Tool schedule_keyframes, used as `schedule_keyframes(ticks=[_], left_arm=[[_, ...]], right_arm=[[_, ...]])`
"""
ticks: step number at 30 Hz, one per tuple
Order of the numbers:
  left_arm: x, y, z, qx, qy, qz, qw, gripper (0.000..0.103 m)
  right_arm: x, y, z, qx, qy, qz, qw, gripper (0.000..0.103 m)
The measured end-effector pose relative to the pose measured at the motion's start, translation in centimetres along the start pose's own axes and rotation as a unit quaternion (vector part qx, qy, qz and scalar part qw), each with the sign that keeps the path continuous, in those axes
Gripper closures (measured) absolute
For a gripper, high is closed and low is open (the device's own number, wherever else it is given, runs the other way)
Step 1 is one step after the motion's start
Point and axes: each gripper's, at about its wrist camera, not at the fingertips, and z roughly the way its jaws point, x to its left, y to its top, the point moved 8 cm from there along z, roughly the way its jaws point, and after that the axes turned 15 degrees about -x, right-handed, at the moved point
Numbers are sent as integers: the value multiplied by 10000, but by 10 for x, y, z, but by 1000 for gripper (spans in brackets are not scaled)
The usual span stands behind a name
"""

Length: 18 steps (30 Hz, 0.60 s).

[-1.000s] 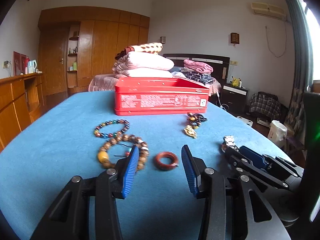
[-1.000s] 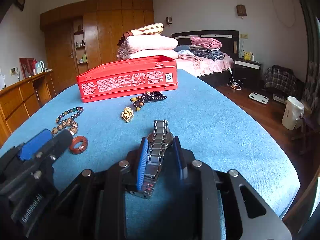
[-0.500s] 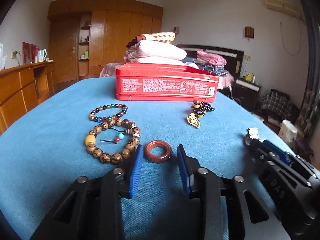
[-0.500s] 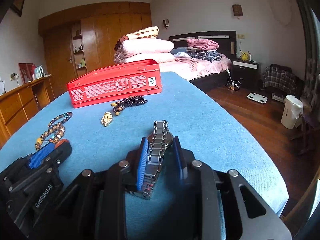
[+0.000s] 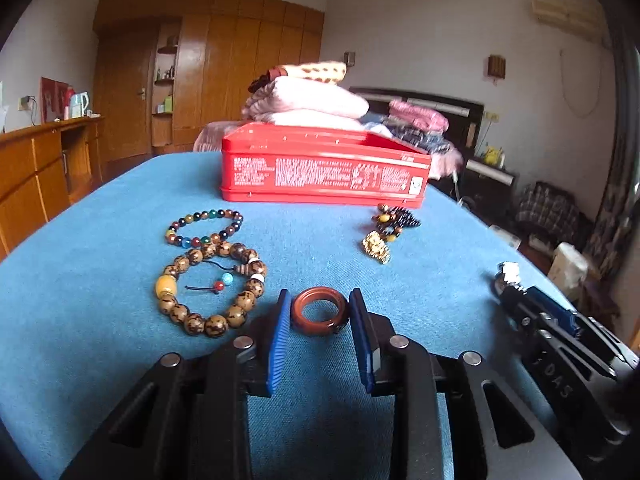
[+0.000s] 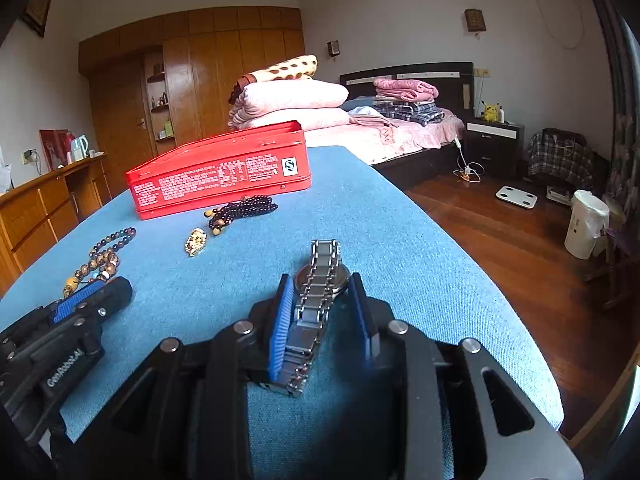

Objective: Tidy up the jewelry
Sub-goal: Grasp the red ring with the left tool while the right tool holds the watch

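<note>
My left gripper (image 5: 320, 312) has closed its blue pads on both sides of a red-brown ring (image 5: 319, 311) lying on the blue cloth. My right gripper (image 6: 320, 300) is shut on a silver metal watch (image 6: 320, 280) and holds it just above the cloth. The open red tin box (image 5: 324, 172) stands at the far side; in the right wrist view the box (image 6: 220, 176) is far left. A wooden bead bracelet (image 5: 208, 288), a multicolour bead bracelet (image 5: 204, 228) and dark beads with a gold pendant (image 5: 386, 232) lie between.
The blue-covered table (image 5: 80, 300) drops off at its right edge (image 6: 460, 240) to a wooden floor. The right gripper's body (image 5: 560, 332) shows at the right of the left wrist view. A bed with folded bedding (image 6: 288, 100) is behind the box.
My left gripper moved forward and its pads closed in around the red-brown ring. My right gripper kept hold of the watch and swung a little rightward.
</note>
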Motion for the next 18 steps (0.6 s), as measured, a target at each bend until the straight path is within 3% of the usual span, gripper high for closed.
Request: schedule_keyframes(ticks=[3, 4, 8, 10, 18], left_arm=[[-1, 1, -7, -221, -37, 53, 9997, 74], [-1, 1, -8, -244, -47, 50, 9997, 74], [-2, 3, -8, -244, -63, 63, 9997, 74], [-2, 5, -10, -281, -75, 64, 9996, 74], [10, 19, -15, -402, -60, -43, 9992, 74]], right_arm=[[5, -1, 0, -15, 19, -221, 9998, 53], [6, -2, 1, -30, -14, -294, 9996, 52], [4, -3, 4, 4, -122, -361, 9993, 59], [5, -3, 6, 6, -157, -433, 9989, 73], [6, 3, -1, 32, 23, -388, 9992, 76]])
